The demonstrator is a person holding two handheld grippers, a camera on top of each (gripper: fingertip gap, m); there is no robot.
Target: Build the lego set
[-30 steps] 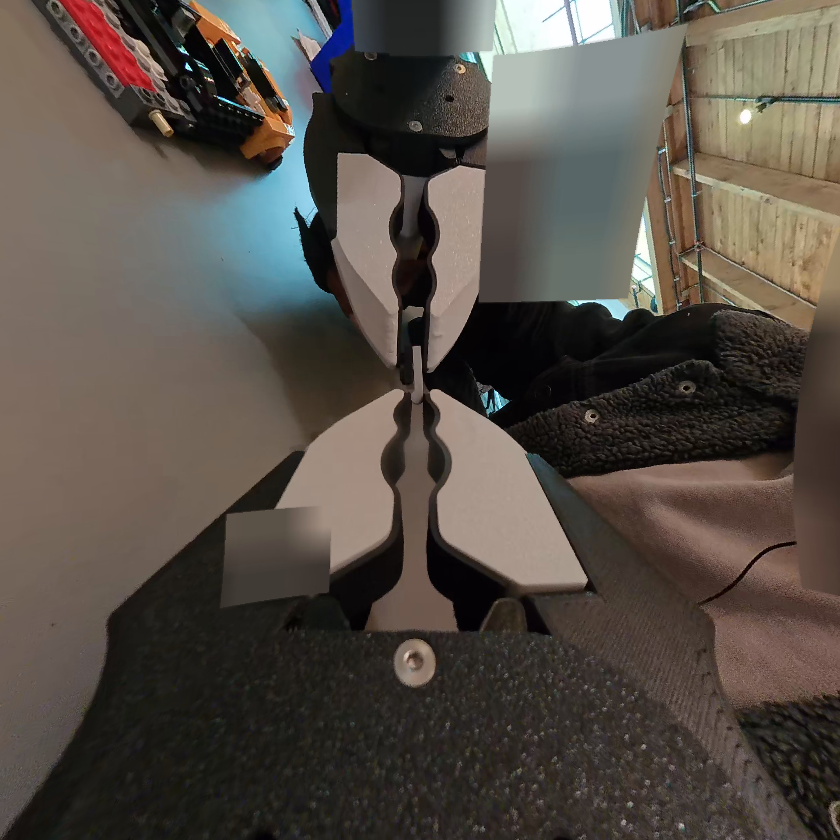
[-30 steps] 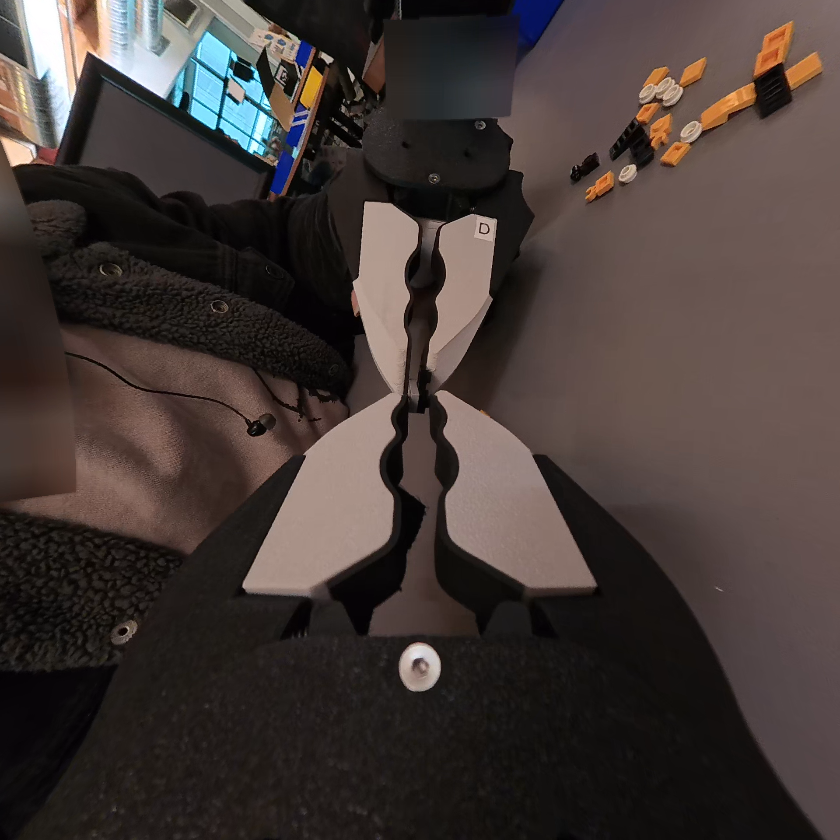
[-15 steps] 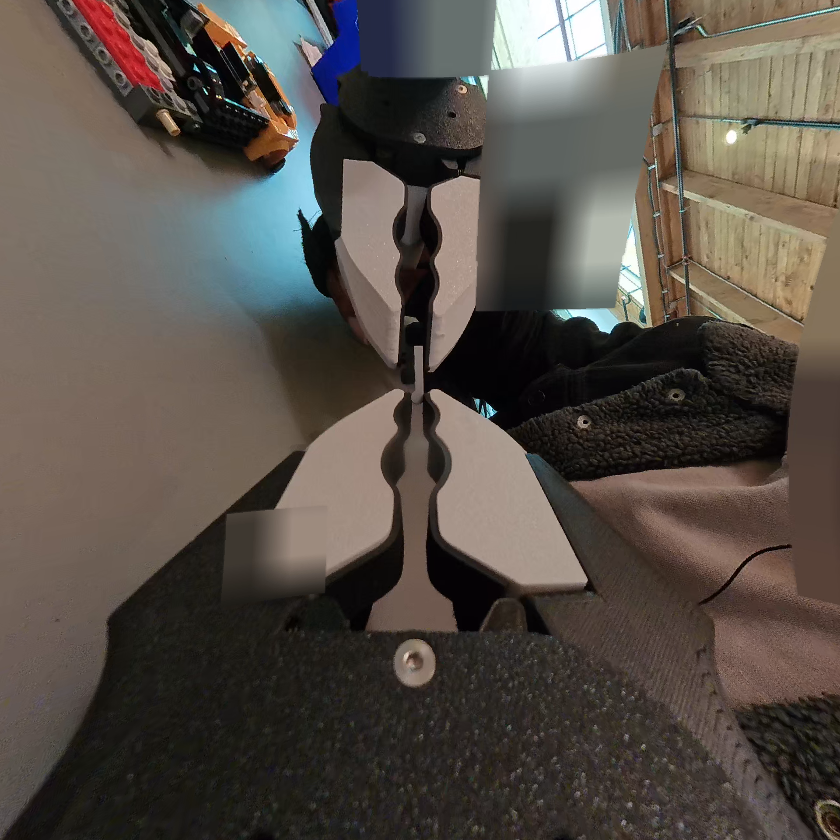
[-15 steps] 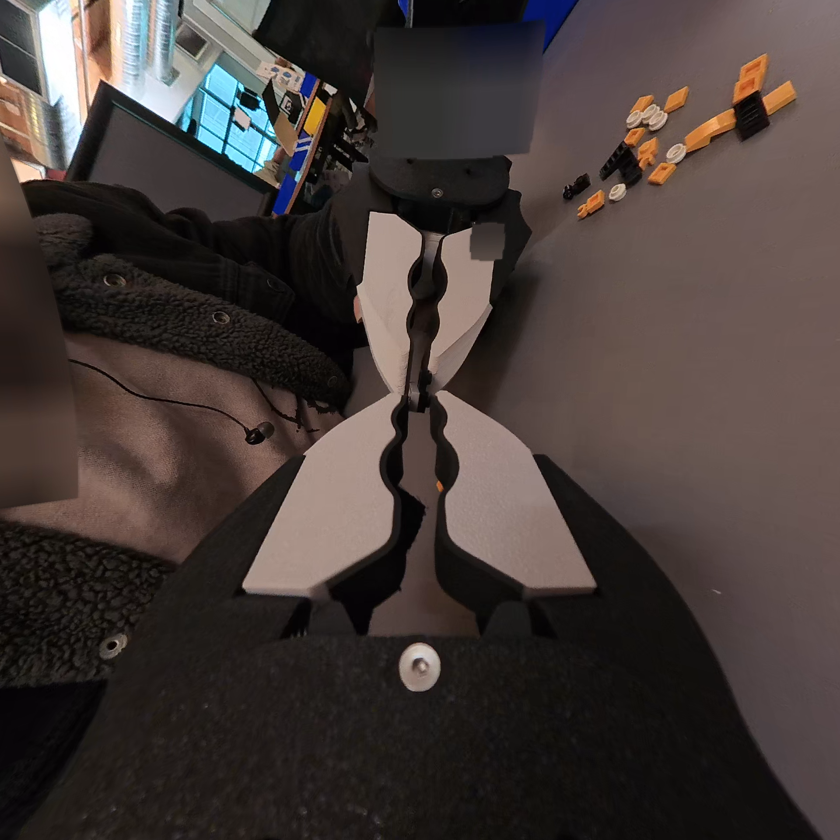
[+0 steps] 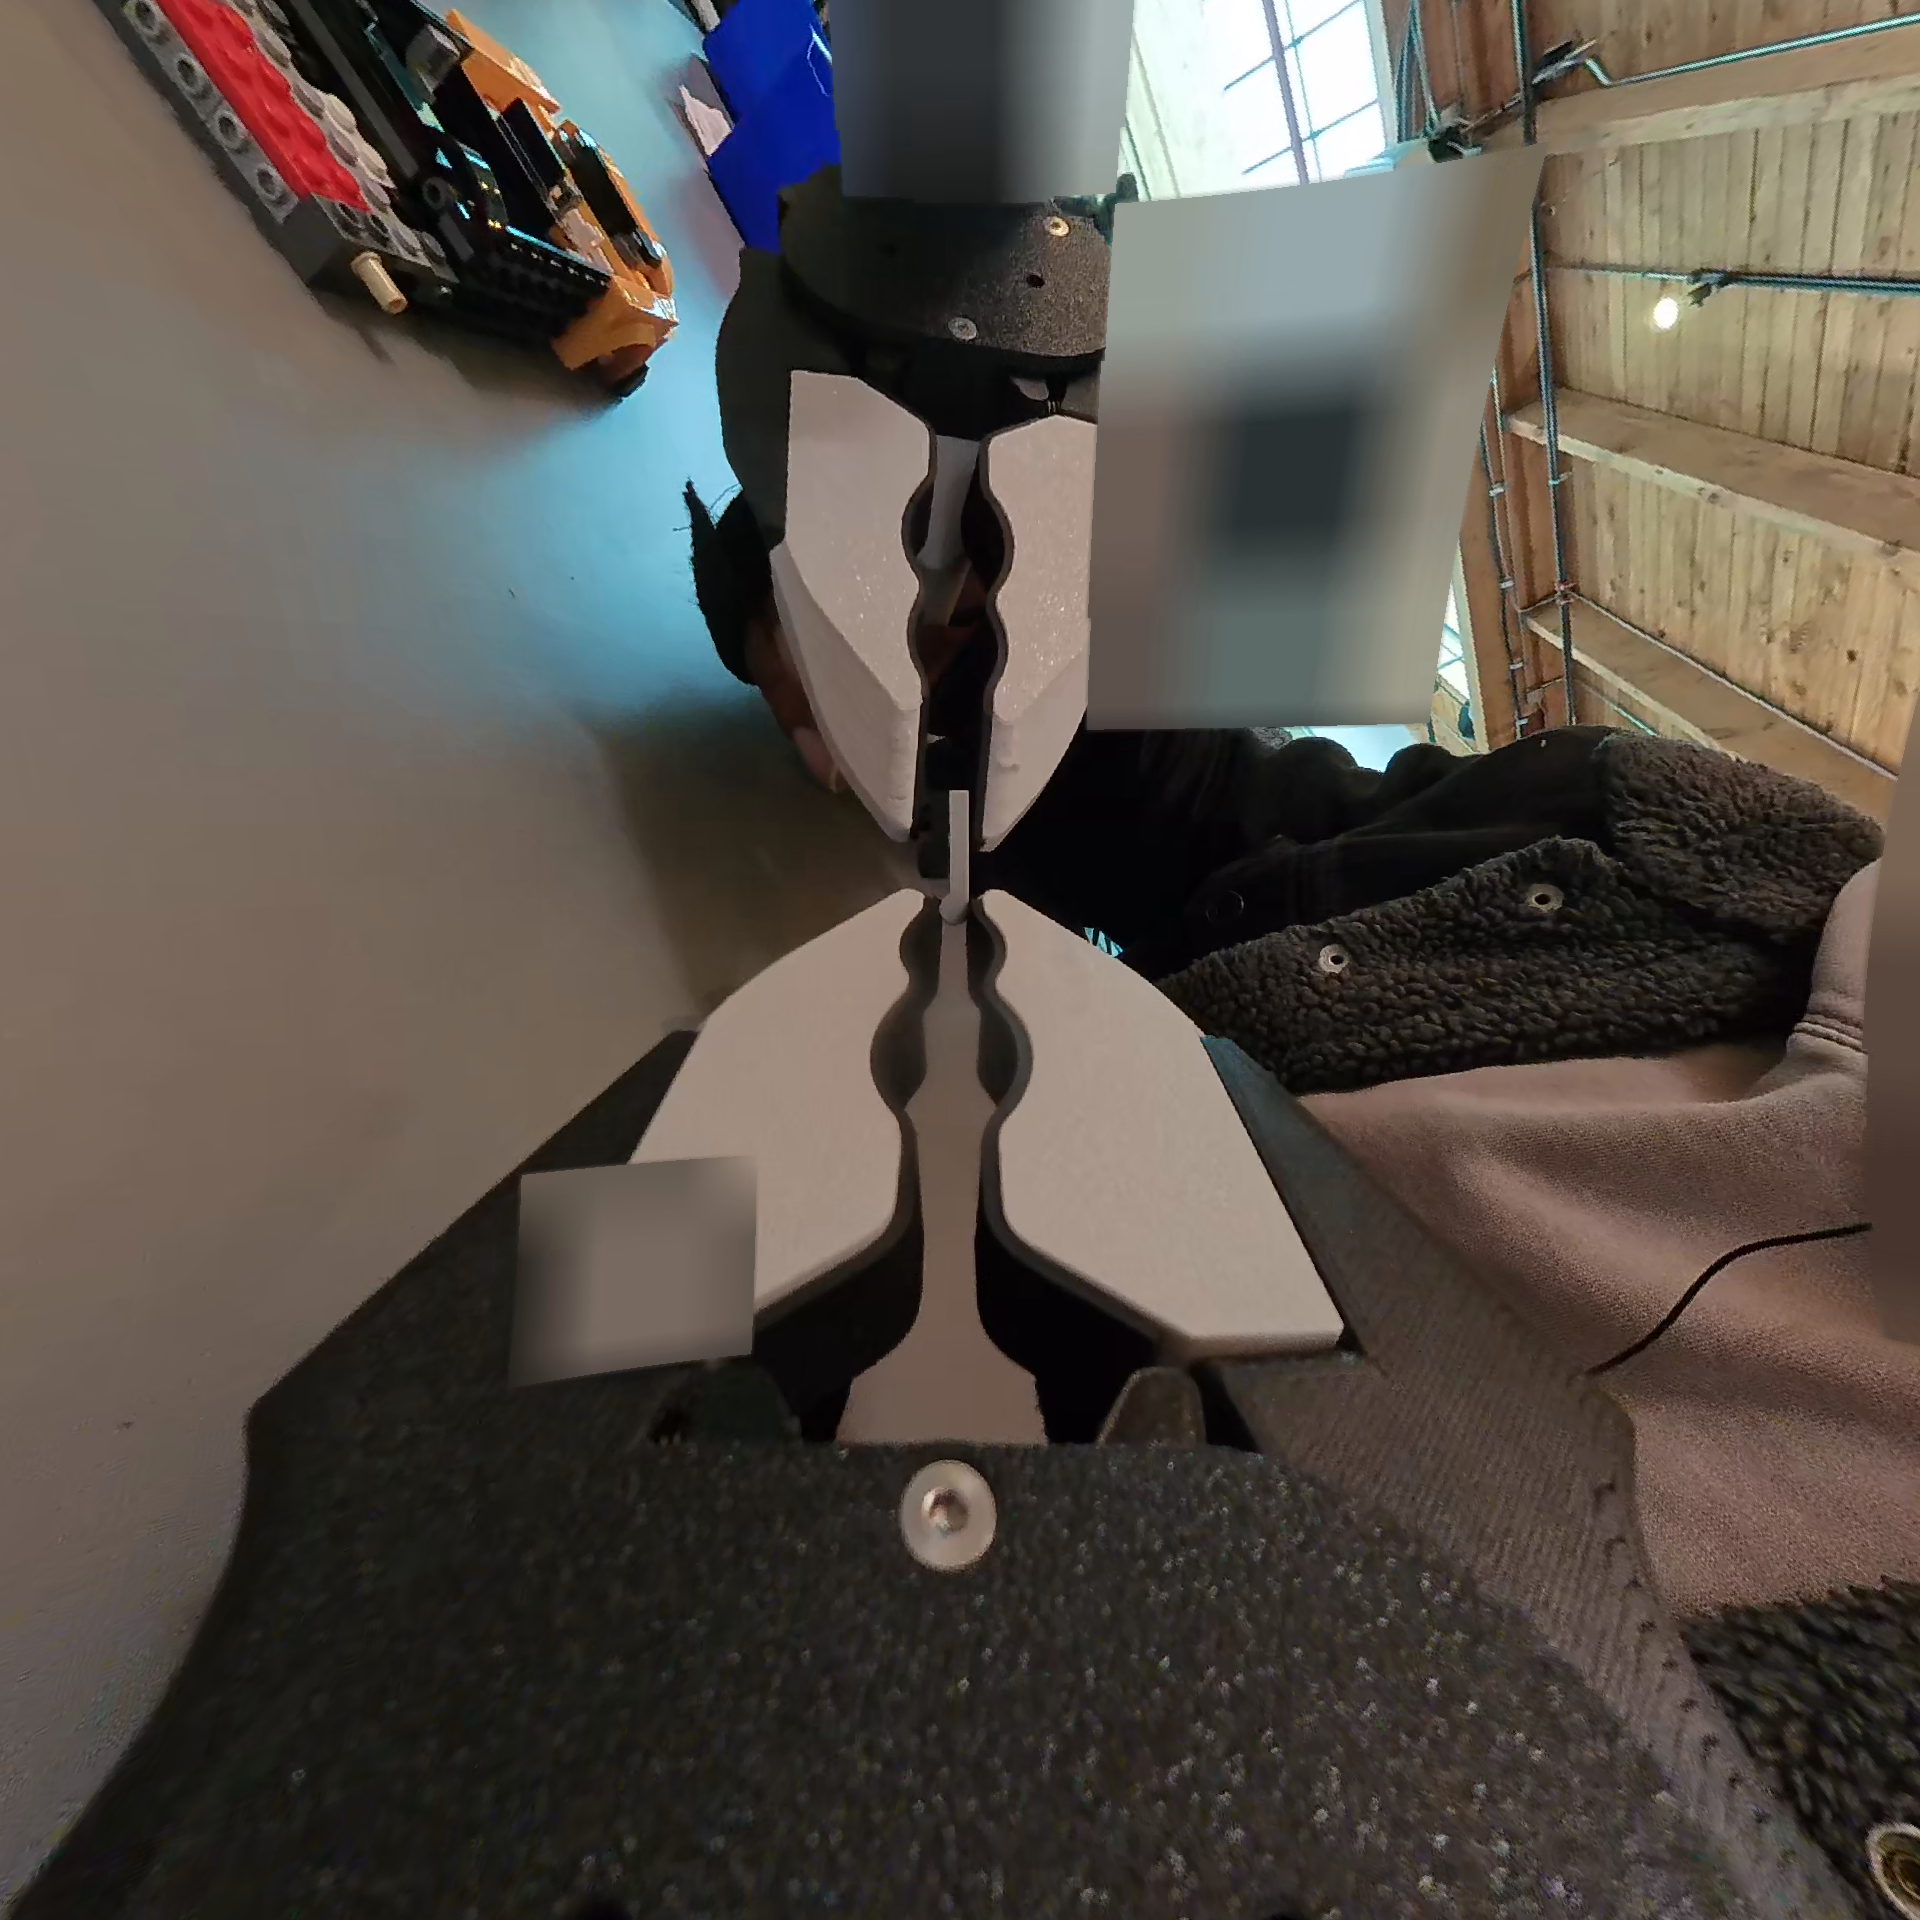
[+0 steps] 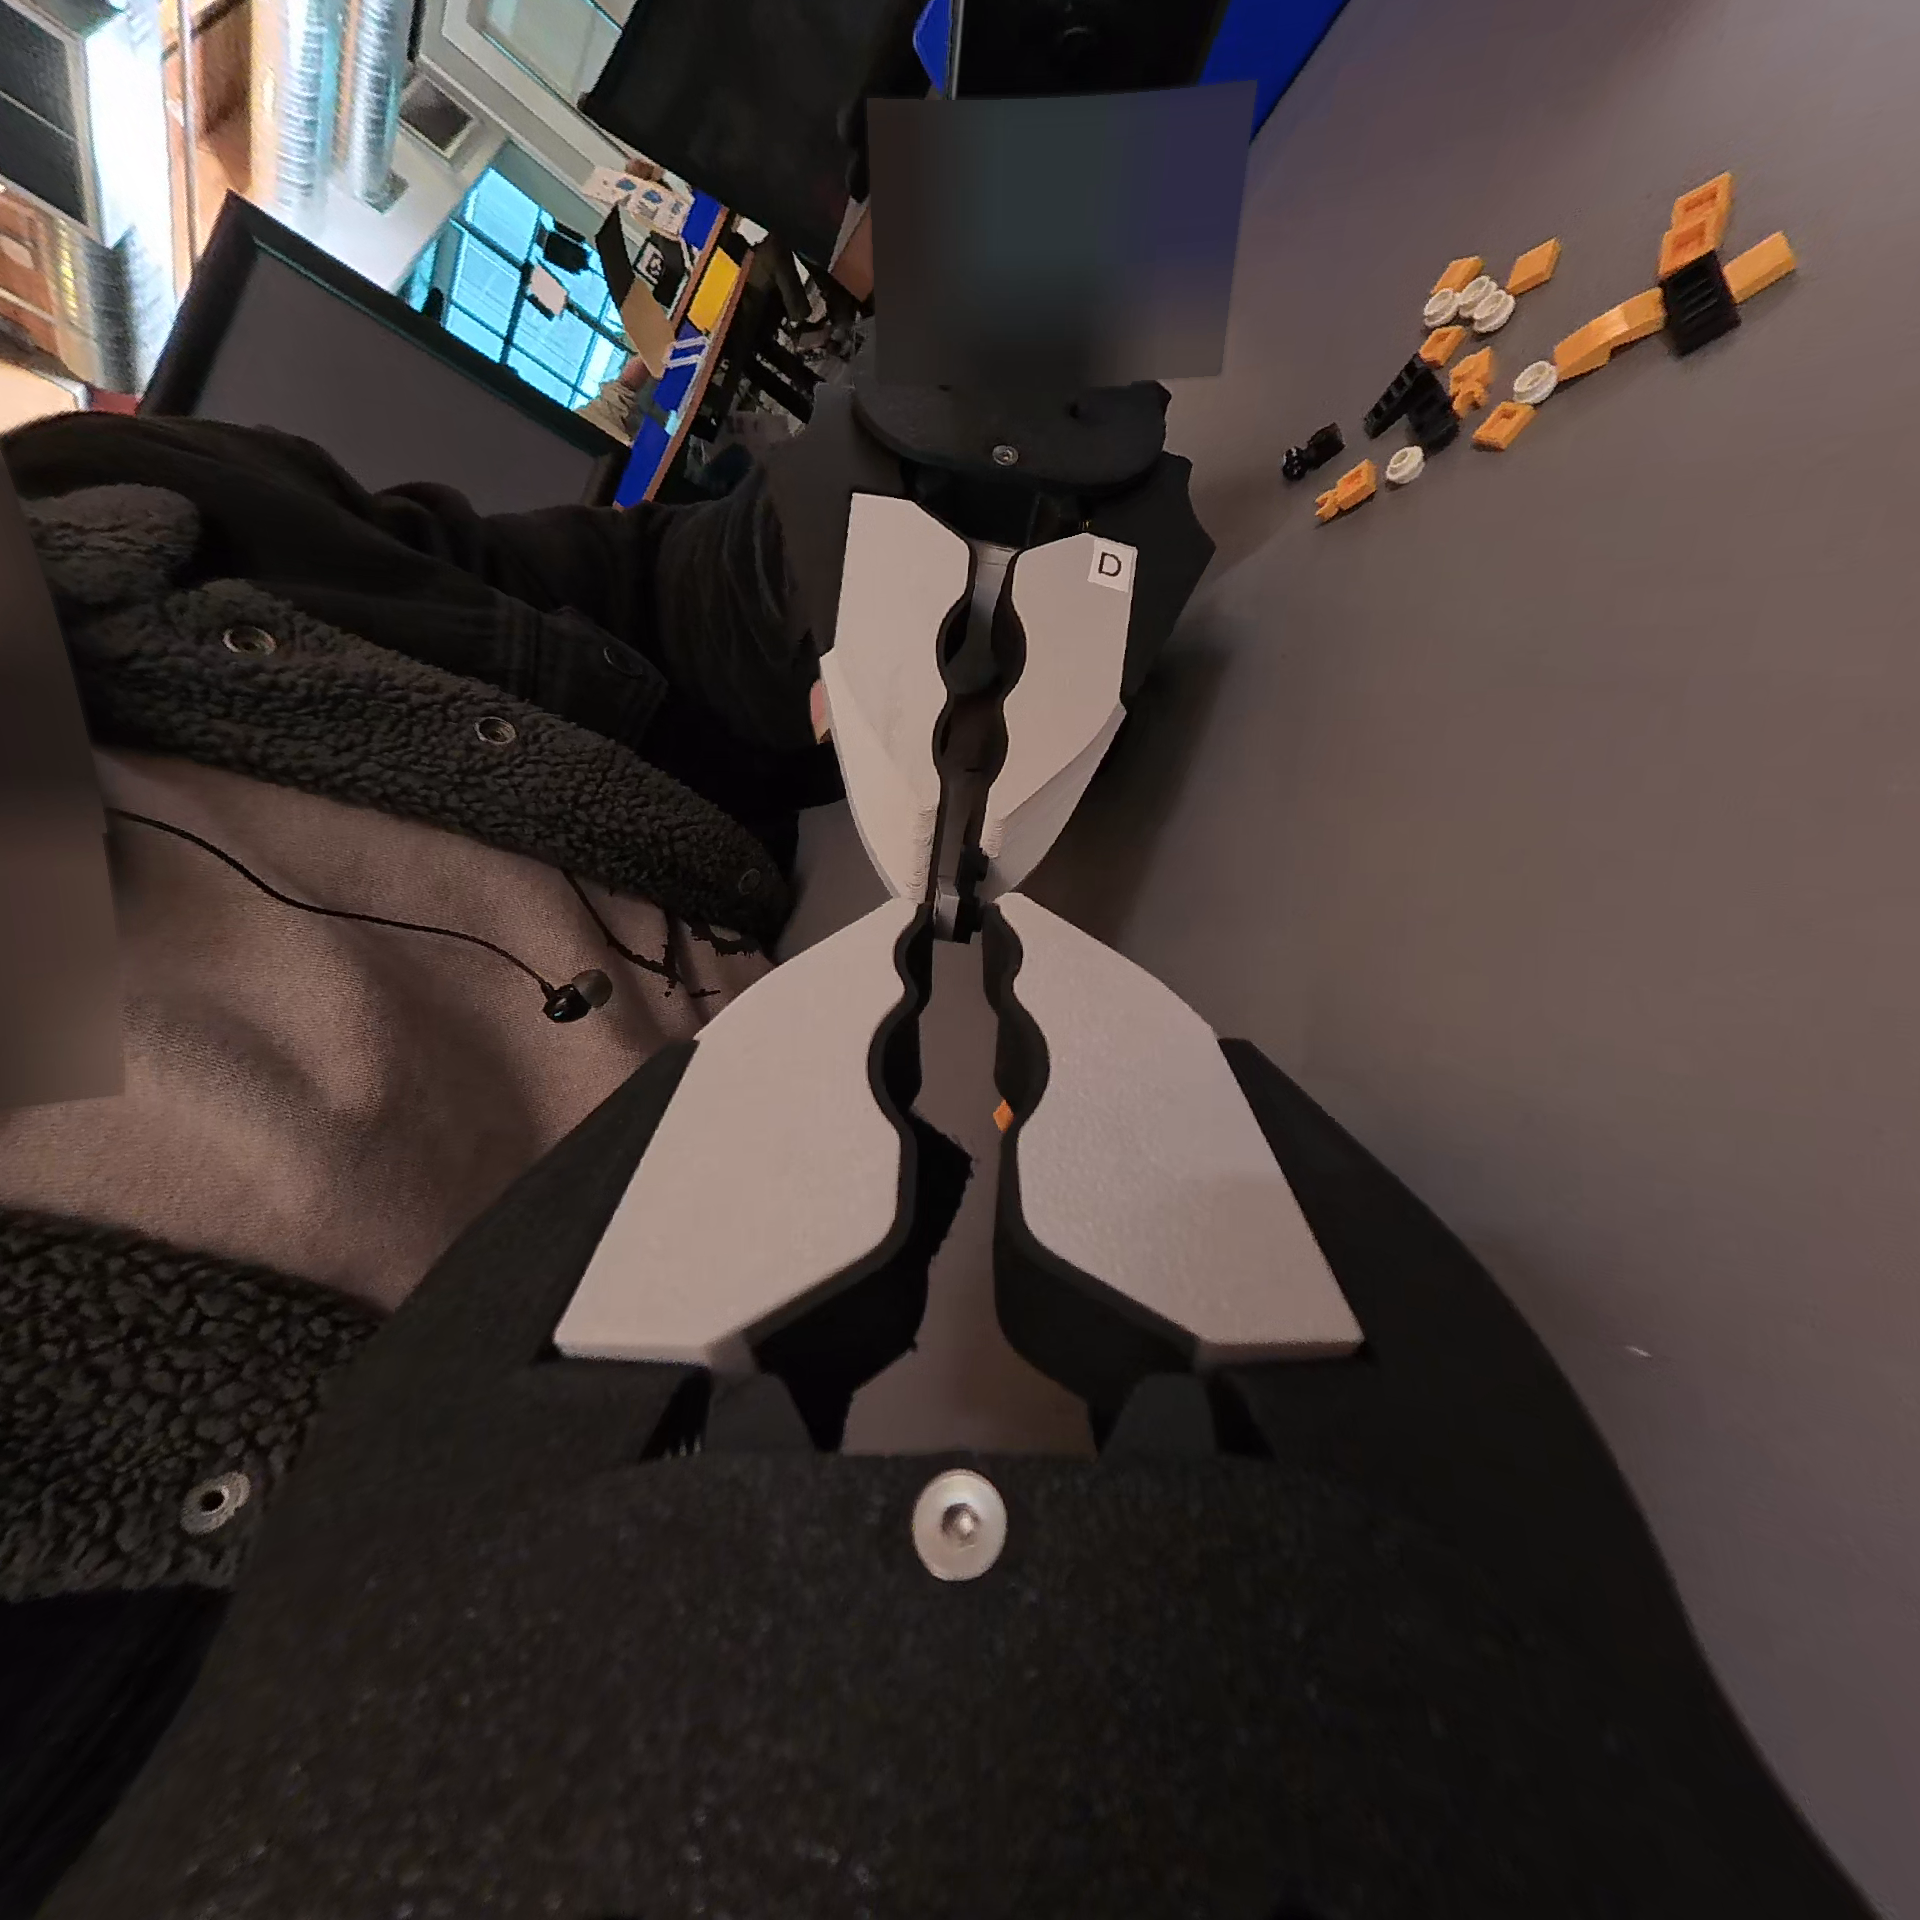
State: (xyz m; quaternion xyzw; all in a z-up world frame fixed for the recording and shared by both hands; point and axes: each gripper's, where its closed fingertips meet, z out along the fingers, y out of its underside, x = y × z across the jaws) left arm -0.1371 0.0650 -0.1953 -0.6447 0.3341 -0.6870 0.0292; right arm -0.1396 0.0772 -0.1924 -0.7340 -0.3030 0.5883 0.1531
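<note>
The left gripper (image 5: 954, 906) pinches a thin grey piece (image 5: 957, 852) at its fingertips. Tip to tip facing it, the right gripper (image 6: 954, 920) is clamped on the small black piece (image 6: 968, 871) joined to it. Beyond the right fingers, loose orange, white and black pieces (image 6: 1509, 343) lie on the table (image 6: 1558, 831); beyond the left ones, the part-built model (image 5: 416, 177).

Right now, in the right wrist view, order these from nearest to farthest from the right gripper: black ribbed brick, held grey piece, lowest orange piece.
1. Grey piece: at the right gripper tips, centre.
2. Lowest orange piece: on the table, to the right.
3. Black ribbed brick: upper right, farthest.
</note>
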